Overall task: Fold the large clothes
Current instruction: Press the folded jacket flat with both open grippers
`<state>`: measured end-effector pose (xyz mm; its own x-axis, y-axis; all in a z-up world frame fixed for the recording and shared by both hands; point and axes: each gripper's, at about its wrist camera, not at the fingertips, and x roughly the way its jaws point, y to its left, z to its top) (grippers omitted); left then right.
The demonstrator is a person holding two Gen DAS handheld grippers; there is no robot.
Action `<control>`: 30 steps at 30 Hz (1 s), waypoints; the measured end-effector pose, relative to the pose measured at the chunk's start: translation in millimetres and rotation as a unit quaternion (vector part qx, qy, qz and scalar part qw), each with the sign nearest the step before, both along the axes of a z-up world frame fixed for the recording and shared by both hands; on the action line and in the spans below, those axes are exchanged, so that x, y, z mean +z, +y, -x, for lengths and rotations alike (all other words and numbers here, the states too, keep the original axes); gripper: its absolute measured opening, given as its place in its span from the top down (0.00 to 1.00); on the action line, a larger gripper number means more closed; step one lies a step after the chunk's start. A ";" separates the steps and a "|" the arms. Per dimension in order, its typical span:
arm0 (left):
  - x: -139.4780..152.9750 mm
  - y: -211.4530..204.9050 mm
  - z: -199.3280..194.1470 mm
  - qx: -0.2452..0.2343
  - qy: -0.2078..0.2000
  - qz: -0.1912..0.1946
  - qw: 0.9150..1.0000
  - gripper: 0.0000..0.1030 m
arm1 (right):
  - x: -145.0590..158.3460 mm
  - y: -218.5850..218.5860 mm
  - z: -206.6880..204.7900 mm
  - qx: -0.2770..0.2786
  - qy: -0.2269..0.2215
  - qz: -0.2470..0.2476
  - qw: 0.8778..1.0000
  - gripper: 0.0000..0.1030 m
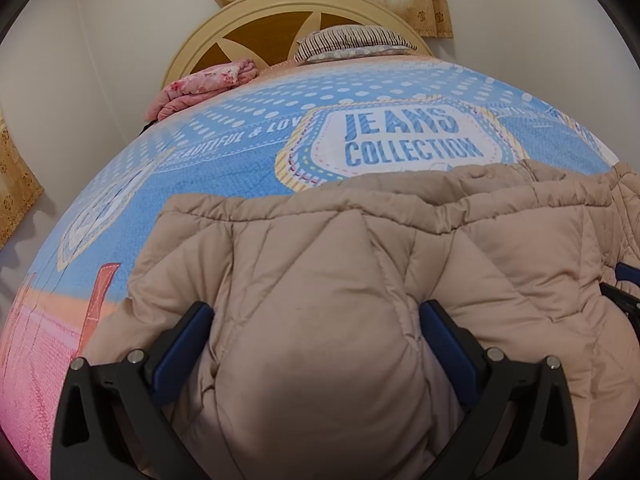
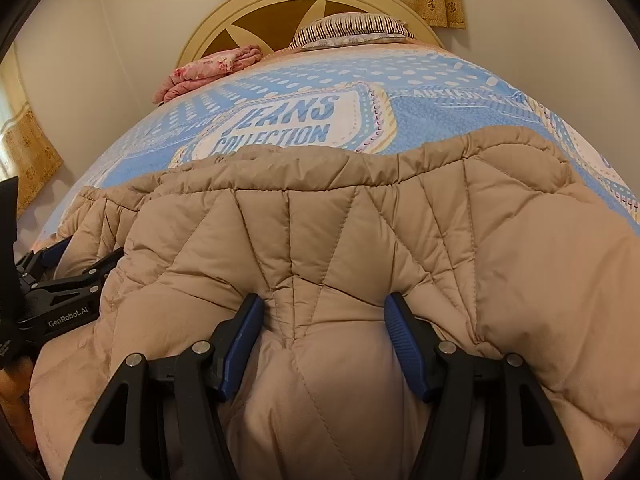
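Observation:
A beige quilted puffer jacket (image 1: 400,248) lies on the bed's near part; it also fills the right wrist view (image 2: 360,232). My left gripper (image 1: 316,320) has its blue-padded jaws pressed on both sides of a thick puffed fold of the jacket. My right gripper (image 2: 324,316) likewise clamps a bunched fold, with seams pinched together between its pads. The left gripper also shows at the left edge of the right wrist view (image 2: 60,276). The jacket's far edge runs across the bed below the "JEANS COLLECTION" print.
The bed has a blue dotted cover (image 1: 248,136) with a pink area at the near left (image 1: 36,352). A folded pink floral blanket (image 1: 200,88) and a striped pillow (image 1: 352,42) lie by the headboard (image 1: 280,12). Curtains hang behind and at left.

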<state>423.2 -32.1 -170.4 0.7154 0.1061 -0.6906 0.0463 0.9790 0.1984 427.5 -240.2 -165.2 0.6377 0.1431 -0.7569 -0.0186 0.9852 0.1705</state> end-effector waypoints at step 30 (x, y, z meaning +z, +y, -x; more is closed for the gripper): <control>-1.3 0.1 -0.7 -0.001 0.001 -0.002 1.000 0.00 | 45.4 18.0 34.4 -0.017 -0.047 0.011 0.999 0.38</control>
